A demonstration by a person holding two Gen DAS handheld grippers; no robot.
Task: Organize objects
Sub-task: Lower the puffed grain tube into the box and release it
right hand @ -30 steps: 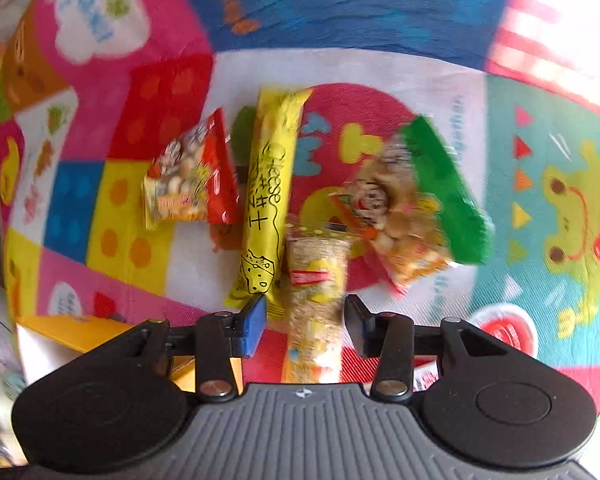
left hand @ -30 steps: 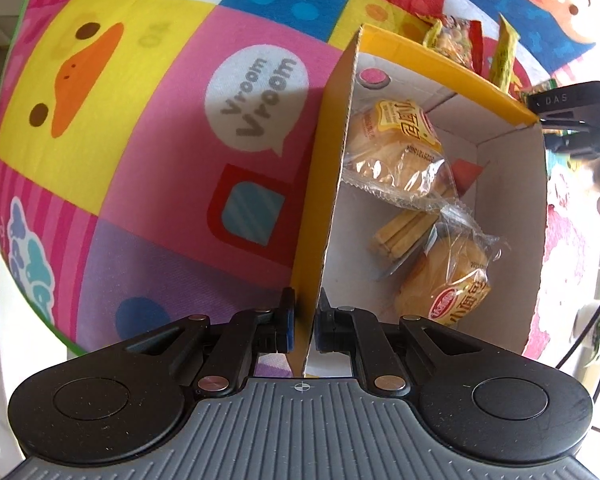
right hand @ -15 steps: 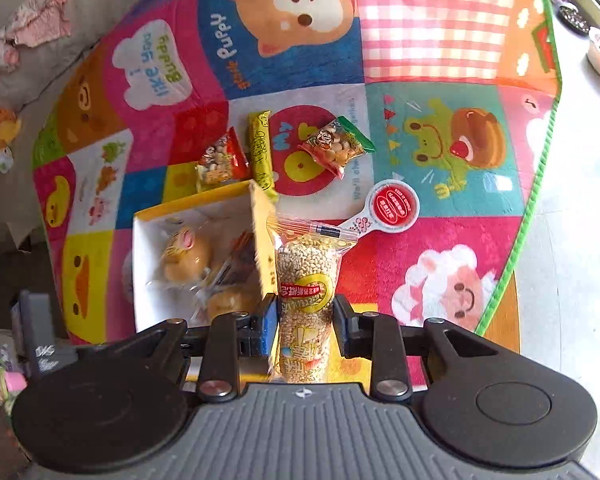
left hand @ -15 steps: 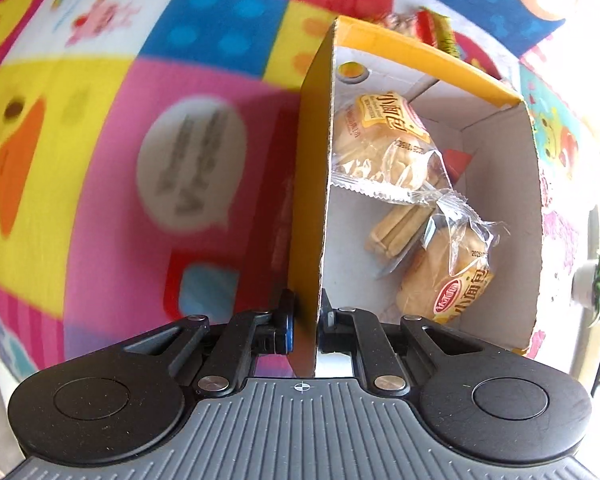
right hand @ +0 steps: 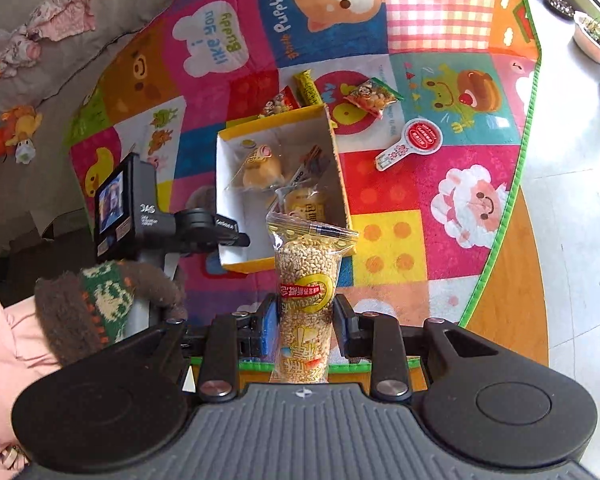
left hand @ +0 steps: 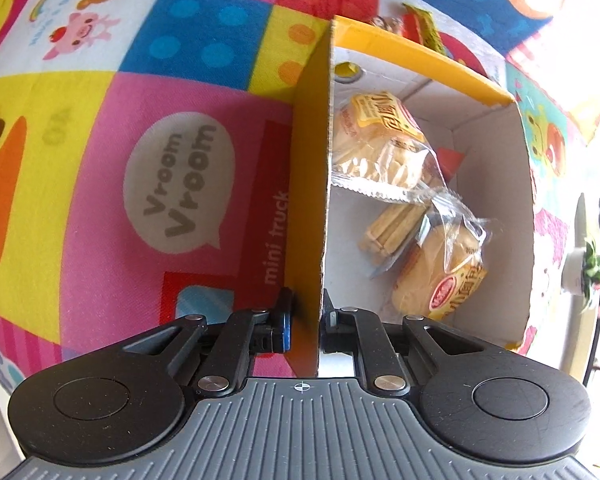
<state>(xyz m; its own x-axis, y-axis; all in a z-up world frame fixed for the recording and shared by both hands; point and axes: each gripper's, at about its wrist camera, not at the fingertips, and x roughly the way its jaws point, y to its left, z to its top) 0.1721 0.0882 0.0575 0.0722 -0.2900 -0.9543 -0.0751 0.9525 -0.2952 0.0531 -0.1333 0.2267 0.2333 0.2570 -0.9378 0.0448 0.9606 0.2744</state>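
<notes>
A yellow cardboard box (left hand: 380, 44) with a white inside stands on the play mat and shows in the right wrist view (right hand: 280, 260) too. It holds two wrapped buns (left hand: 380, 136) (left hand: 440, 276) and a wafer pack (left hand: 392, 228). My left gripper (left hand: 305, 320) is shut on the box's near wall. My right gripper (right hand: 305, 320) is shut on a clear bag of puffed grain (right hand: 306, 276) and holds it high above the mat, near the box's front edge.
A red snack pack (right hand: 278, 104), a yellow cheese stick (right hand: 307, 87), a green snack pack (right hand: 374, 96) and a red-and-white spoon-shaped tag (right hand: 414, 142) lie on the mat (right hand: 480, 200) beyond the box. Bare floor (right hand: 572, 220) and planters lie right.
My right gripper closed on the grain bag, lifted it off the mat and pulled back high over the box. The left gripper kept its hold on the box wall and the box shifted slightly.
</notes>
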